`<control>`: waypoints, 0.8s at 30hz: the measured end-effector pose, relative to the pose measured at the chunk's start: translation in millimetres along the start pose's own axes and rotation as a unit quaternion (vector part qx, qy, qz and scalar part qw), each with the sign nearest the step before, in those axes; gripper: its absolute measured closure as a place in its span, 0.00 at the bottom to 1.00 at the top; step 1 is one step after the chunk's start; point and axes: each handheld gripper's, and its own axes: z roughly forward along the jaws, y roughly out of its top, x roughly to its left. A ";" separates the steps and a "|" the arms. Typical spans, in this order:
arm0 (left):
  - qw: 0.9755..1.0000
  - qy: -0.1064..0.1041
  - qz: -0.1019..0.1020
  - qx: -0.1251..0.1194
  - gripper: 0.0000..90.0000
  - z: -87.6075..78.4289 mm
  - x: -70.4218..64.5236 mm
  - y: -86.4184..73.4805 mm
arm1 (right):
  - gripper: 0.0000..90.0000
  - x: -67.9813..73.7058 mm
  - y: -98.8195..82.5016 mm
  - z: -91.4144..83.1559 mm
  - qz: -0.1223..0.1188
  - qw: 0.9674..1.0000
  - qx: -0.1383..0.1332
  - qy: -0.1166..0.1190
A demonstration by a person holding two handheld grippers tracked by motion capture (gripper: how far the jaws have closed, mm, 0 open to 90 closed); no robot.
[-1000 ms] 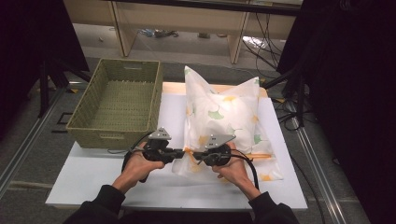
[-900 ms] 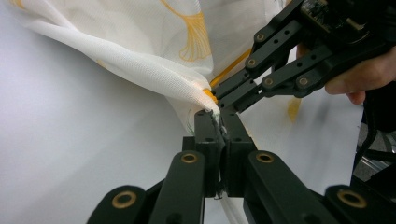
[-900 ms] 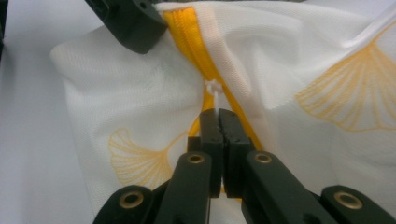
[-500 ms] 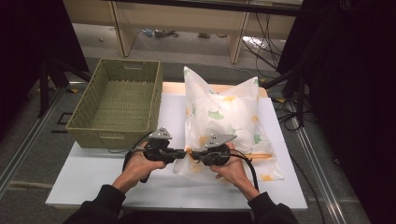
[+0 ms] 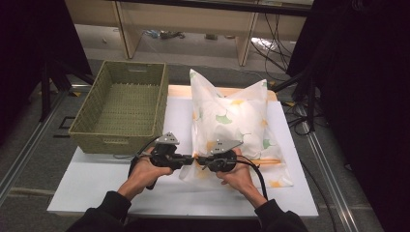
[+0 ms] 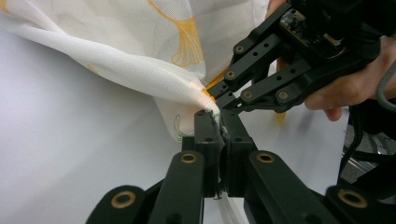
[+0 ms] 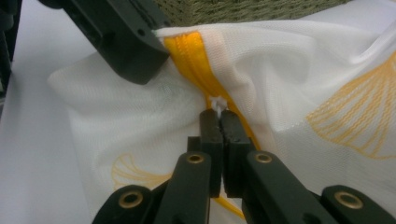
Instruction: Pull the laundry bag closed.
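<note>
Both tongs were clamped: left tongs on the pillowcase corner, right tongs on the zipper pull, near edge of the surface. I judged steady cloth tension best while drawing the pull along.

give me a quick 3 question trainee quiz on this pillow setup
1. True or false: the left gripper is shut on the pillowcase.
2. What does the right gripper pinch? A) basket rim B) small white zipper pull on the orange zipper C) a cable
3. On which side of the pillow, in the high view, does the woven basket sit?

Key: 1 true; 2 B, the zipper pull on the zipper; 3 left.
</note>
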 end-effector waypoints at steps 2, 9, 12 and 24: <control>1.000 0.001 -0.003 0.006 0.94 -0.8 1.1 0.1 | 1.00 2.5 1.5 -1.9 -0.008 1.000 0.005 -0.005; 0.998 -0.015 -0.040 0.034 0.92 8.7 7.8 -11.9 | 1.00 3.3 4.9 -5.9 -0.020 1.000 0.002 -0.010; 0.999 -0.010 -0.025 0.034 0.97 6.0 6.0 -7.8 | 1.00 3.0 5.3 -5.7 -0.026 1.000 0.003 -0.011; 1.000 0.004 -0.001 0.028 0.98 3.3 1.5 -4.9 | 1.00 2.2 5.0 -6.7 -0.028 1.000 -0.006 -0.012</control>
